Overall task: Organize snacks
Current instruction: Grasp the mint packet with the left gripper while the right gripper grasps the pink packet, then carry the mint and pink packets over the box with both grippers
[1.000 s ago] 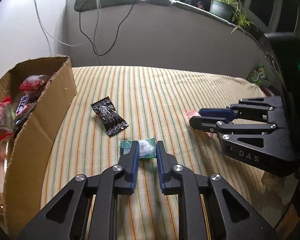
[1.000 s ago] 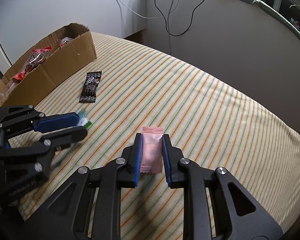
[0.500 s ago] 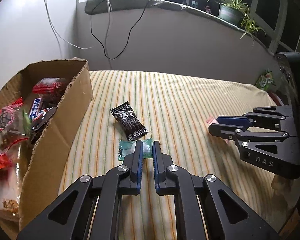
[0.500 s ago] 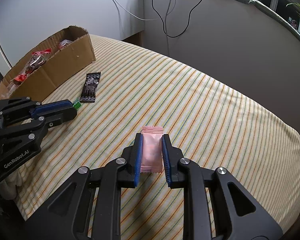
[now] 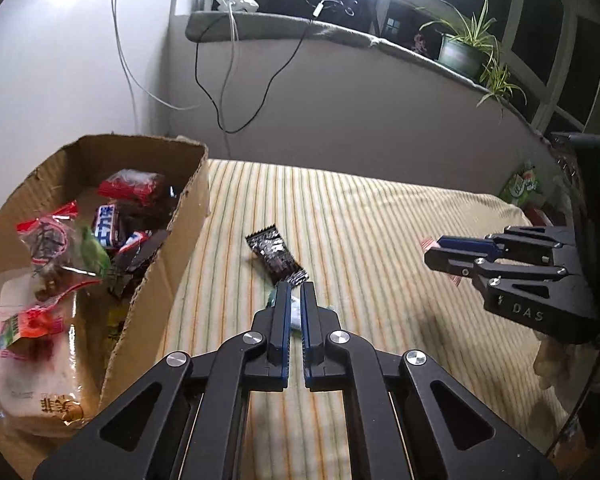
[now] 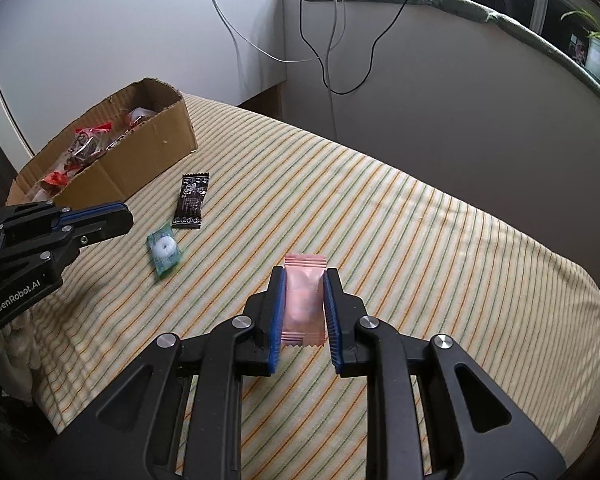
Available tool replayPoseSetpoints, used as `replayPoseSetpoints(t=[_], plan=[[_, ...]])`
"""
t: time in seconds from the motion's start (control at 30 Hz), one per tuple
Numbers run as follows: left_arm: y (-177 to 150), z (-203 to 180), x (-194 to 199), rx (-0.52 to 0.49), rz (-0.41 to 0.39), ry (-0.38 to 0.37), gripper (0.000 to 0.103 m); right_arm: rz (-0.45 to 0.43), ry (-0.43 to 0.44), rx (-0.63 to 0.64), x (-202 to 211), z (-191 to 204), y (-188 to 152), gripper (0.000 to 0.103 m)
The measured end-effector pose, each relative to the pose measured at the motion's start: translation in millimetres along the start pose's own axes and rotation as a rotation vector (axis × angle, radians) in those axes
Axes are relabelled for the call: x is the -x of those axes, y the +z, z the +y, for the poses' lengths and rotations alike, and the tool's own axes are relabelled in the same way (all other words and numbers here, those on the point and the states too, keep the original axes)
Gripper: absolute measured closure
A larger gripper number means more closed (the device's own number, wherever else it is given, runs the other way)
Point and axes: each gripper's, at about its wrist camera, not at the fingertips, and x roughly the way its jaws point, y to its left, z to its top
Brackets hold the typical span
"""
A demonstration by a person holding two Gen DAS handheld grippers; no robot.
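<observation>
Surface (image 6: 440,240): covered in a cloth with yellow, orange and green stripes; it fills most of both views.
Room: pale wall at 10 o'clock, a grey ledge (image 5: 340,36) across 12 o'clock with cables (image 5: 220,92) hanging down, a potted plant (image 5: 460,54) at 1 o'clock.
Box (image 5: 168,240): cardboard, open top, at 9 o'clock in the left view, full of wrapped snacks.
Black packet (image 6: 191,200): flat on the cloth, near the box.
Green candy (image 6: 163,249): on the cloth just beside the black packet, apart from both tongs in the right view.
Left tongs (image 5: 294,292): nearly closed, gripping nothing; the candy lies on the cloth below the tips.
Right tongs (image 6: 302,276): closed on the pink packet (image 6: 304,300), held above the cloth at 6 o'clock in the right view.
</observation>
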Motion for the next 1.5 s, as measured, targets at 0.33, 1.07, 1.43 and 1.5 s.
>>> replayPoseSetpoints(t=[0.33, 1.07, 1.43, 1.5], plan=[[-5, -11, -21, 0.007, 0.068, 0.017, 0.046, 0.019, 0.009, 0.008, -4, 3, -2, 0.084], [-6, -18, -29, -0.07, 0.072, 0.058, 0.088, 0.018, 0.005, -0.012, -4, -1, -2, 0.084], [-2, -27, -37, -0.071, 0.076, -0.01, 0.091, 0.009, -0.004, -0.009, 0, 1, -1, 0.084], [-3, -31, -42, -0.088, 0.082, -0.007, 0.091, 0.007, -0.008, -0.012, 2, -1, -2, 0.084]])
